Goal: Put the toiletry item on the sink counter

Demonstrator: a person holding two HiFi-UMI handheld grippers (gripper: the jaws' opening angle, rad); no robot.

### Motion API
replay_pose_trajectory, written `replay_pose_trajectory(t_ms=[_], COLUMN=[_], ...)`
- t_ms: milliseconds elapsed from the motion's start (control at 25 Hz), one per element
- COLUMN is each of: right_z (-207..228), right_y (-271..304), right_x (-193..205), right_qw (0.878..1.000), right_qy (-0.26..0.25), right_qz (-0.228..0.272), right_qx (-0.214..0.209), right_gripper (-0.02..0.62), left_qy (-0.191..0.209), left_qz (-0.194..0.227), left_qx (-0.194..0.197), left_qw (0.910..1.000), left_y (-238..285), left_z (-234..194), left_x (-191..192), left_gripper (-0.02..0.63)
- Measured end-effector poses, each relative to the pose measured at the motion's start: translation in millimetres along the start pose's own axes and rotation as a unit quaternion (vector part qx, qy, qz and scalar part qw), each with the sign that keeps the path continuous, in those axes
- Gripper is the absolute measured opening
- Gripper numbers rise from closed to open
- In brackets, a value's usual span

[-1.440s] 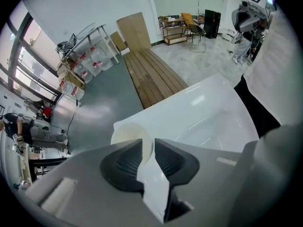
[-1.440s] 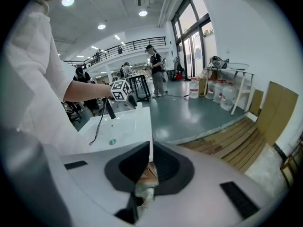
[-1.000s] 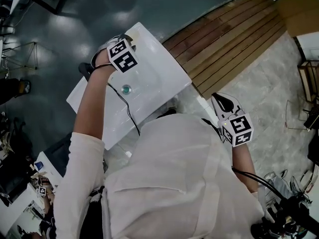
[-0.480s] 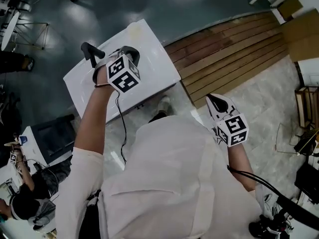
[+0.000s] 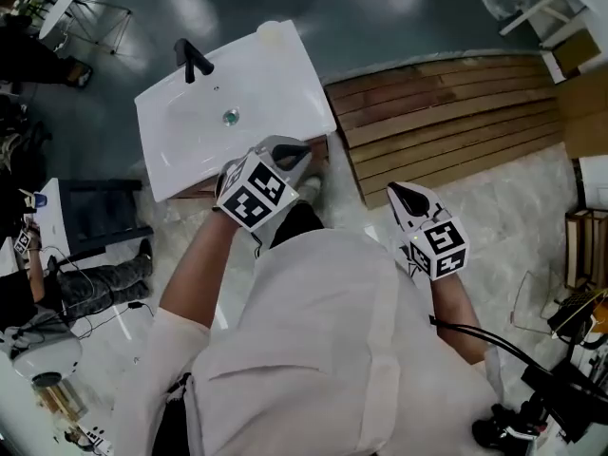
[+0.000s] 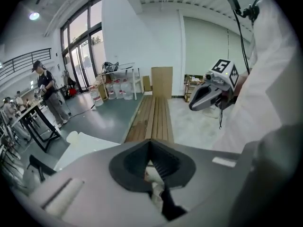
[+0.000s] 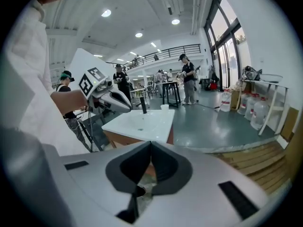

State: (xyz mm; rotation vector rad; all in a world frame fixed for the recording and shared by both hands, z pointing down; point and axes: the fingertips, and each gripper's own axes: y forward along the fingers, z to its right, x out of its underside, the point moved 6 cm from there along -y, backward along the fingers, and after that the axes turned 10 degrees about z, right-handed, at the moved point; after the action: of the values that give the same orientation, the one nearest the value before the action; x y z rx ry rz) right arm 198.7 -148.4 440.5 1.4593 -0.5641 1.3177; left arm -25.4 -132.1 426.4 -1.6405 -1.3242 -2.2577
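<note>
1. The left claw (image 6: 150, 144) is pressed together, with nothing between its pads. In the head view it lies over the near edge of the tabletop (image 5: 275, 84), towards the near right corner.
2. The right claw (image 7: 150, 145) is also pressed together and empty. It is held off the tabletop, to its right, over the pale floor (image 5: 513, 207) and just beside the person's white shirt (image 5: 323, 350).
3. The tabletop is white, with a basin sunk into it. A drain (image 5: 231, 116) sits in the middle of the basin.
4. A black faucet (image 5: 193, 60) stands upright at the middle of the far edge.
5. The cup (image 5: 271, 30), small and pale, stands on the tabletop at the far right corner. It is apart from the faucet and well apart from both claws.
6. Wooden decking (image 5: 446, 112) runs along the floor to the right of the tabletop.
7. Farthest off, in the right gripper view, people (image 7: 188, 79) stand among tables across the dark grey hall.
</note>
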Motion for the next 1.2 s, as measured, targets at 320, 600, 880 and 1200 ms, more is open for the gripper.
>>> replay_pose_trajectory(t_ms=[320,600,880,1200], right_z=[-25,-51,-87,-139], right_y=[-18,-14,6,44], right_x=[22,22,4,-15], right_qw=[0.999,0.997,0.995,0.991], right_qy=[0.001,-0.010,-0.032,-0.057], right_qz=[0.000,0.002,0.007,-0.004], right_qx=[-0.054,-0.077,-0.089,-0.121], right_gripper=[0.006,0.006,0.005,0.005], left_qy=[-0.064,-0.121,-0.112,-0.104], left_qz=[0.047,0.088,0.111,0.106], left_qx=[0.014,0.023,0.032,0.004], left_qw=[0.9968,0.9885,0.9869,0.9889], left_y=[-22,-39,-71,-124], left_z=[96,123,130,118], left_x=[-5,-9,-2,34], left_gripper=[0.005,0.005,0.005,0.005])
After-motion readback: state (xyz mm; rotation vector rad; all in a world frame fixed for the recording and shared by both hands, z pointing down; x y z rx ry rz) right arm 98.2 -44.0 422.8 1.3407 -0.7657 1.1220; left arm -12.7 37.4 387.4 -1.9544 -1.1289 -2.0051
